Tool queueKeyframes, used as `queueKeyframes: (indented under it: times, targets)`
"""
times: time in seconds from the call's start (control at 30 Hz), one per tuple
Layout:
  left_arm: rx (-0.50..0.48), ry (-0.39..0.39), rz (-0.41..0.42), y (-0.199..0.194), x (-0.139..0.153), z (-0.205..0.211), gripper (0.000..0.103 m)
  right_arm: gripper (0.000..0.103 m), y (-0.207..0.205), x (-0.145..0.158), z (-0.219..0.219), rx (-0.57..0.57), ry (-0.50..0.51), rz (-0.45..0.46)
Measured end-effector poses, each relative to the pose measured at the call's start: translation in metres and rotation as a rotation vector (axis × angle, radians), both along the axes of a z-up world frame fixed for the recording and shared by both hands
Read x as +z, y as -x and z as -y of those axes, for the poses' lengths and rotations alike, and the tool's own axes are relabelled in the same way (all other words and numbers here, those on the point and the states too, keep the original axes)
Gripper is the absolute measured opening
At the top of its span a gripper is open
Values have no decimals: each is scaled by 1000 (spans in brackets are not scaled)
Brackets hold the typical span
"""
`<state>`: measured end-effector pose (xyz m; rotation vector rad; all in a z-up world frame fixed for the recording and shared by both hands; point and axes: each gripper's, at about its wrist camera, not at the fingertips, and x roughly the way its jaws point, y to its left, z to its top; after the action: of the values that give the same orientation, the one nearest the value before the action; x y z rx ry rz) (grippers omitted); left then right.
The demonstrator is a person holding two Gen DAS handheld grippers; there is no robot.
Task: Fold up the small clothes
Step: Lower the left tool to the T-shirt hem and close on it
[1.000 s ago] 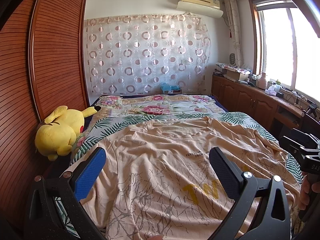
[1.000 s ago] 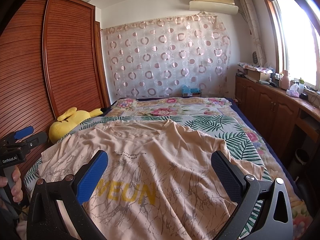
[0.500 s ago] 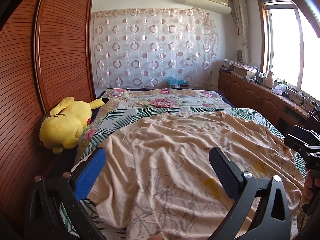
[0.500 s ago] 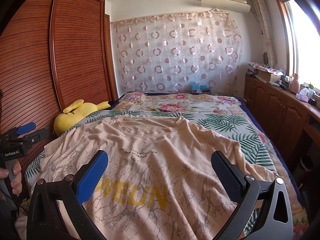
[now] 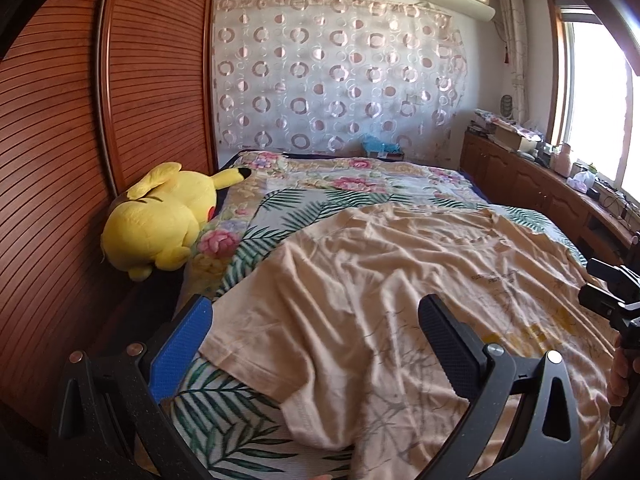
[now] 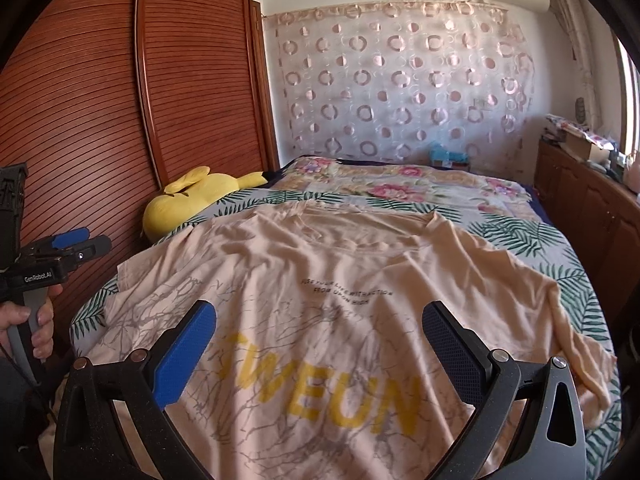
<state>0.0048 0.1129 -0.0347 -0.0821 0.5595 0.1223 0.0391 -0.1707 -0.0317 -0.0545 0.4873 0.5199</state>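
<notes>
A peach T-shirt (image 5: 360,288) with yellow letters and grey branch print lies spread face up on the bed, collar toward the far end. It also shows in the right wrist view (image 6: 340,300). My left gripper (image 5: 316,328) is open and empty, above the shirt's left sleeve. My right gripper (image 6: 320,336) is open and empty, above the shirt's lower chest print. The left gripper also shows at the left edge of the right wrist view (image 6: 76,246), and the right gripper at the right edge of the left wrist view (image 5: 612,292).
The bed (image 5: 340,196) has a floral and palm-leaf cover. A yellow plush toy (image 5: 160,220) lies at its left edge against the wooden wardrobe (image 5: 60,160). A wooden counter (image 5: 540,184) with clutter runs along the right under the window.
My left gripper has moved left and turned toward the shirt's left sleeve. My right gripper has shifted slightly left over the print. Both stay open.
</notes>
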Motion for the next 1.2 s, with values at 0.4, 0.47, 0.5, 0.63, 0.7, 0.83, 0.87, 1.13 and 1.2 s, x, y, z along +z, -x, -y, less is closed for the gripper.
queueKeyframes:
  times: [0.4,0.47,0.5,0.63,0.7,0.83,0.87,1.13,1.2]
  targets:
    - [-41,65,-91,-4,-26,-47,72,103,-9,2,-12,75,58,-17]
    - [-40,80,-120,-8,-34,-57,63,103,-11,3,-14,83,67,-18]
    - [-33,87,-136,-10,-38,-62,60,103,-11,4,-15,89,67,-22]
    - [-3,127,-176,-16,-53,-81,59,103,-12,4,-17,113,85,-30]
    - [5,148,-192,-21,-59,-89,59,102,-12,3,-20,111,112,-31]
    - [2,173,-219,-33,-66,-99,49,100,-18,3,-25,142,117,-64]
    - [5,180,-230,-36,-68,-101,47,100,-18,2,-25,151,118,-71]
    - [12,236,-263,-46,-76,-114,46,100,-18,-1,-27,165,141,-89]
    - [14,245,-267,-48,-77,-117,48,100,-21,-3,-27,165,140,-94]
